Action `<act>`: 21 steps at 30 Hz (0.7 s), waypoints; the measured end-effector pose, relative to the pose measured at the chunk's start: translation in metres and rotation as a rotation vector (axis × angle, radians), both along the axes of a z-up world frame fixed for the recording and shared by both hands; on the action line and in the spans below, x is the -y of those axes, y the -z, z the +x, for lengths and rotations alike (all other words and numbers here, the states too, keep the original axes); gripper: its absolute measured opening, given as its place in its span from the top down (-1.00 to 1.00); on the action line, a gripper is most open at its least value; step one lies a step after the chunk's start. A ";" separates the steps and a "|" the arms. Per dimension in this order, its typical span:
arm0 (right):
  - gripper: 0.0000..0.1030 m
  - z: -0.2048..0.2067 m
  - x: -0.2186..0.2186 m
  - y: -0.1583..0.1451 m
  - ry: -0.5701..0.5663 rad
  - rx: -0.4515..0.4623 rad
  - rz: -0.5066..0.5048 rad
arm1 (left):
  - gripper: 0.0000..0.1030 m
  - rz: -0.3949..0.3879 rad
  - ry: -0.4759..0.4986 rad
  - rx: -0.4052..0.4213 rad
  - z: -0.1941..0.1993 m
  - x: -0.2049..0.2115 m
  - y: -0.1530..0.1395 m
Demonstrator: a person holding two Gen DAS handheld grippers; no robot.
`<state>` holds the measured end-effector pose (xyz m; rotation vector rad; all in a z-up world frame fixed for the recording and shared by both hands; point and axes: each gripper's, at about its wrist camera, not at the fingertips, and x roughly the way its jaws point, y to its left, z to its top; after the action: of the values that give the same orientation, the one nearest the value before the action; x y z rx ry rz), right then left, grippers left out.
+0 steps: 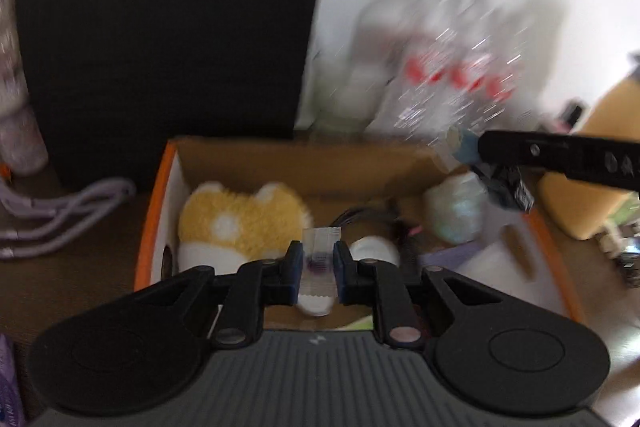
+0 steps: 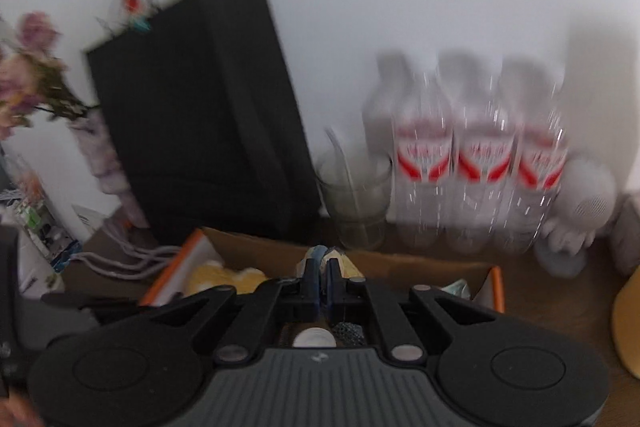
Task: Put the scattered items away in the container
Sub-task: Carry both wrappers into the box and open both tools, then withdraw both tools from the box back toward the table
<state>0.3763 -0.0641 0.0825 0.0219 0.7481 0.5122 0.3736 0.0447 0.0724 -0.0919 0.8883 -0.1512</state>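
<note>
Both grippers are the same build: the left gripper (image 1: 318,263) and right gripper (image 2: 321,277) are matte black plastic, with blue pads on the inner finger faces. Angled linkage arms pivot on silver round pins, beside big round discs. The body behind is ribbed grey with a tiny white logo.

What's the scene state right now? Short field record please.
container: cardboard box, orange rim, open top
in box: yellow plush, dark cables, other small items
left gripper: shut on clear sachet, above box
right gripper: shut on small blurred item, over box
behind box: black bag, water bottles, glass
</note>
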 end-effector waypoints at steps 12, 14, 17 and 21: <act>0.15 0.043 -0.009 0.055 0.080 -0.244 -0.048 | 0.08 0.031 -0.013 -0.028 -0.003 -0.008 -0.012; 0.01 0.034 0.000 0.036 0.092 -0.235 -0.025 | 0.00 0.022 -0.034 -0.053 -0.005 -0.010 -0.025; -0.12 0.021 0.011 0.013 0.114 -0.259 -0.027 | -0.34 0.025 -0.068 -0.086 -0.017 -0.014 -0.036; -0.25 0.001 0.028 -0.005 0.148 -0.304 -0.034 | -0.93 0.039 -0.107 -0.097 -0.040 -0.018 -0.052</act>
<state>0.3772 -0.0919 0.0873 0.1255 1.0443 0.3577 0.3337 0.0627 0.1245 -0.1107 0.9801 -0.0298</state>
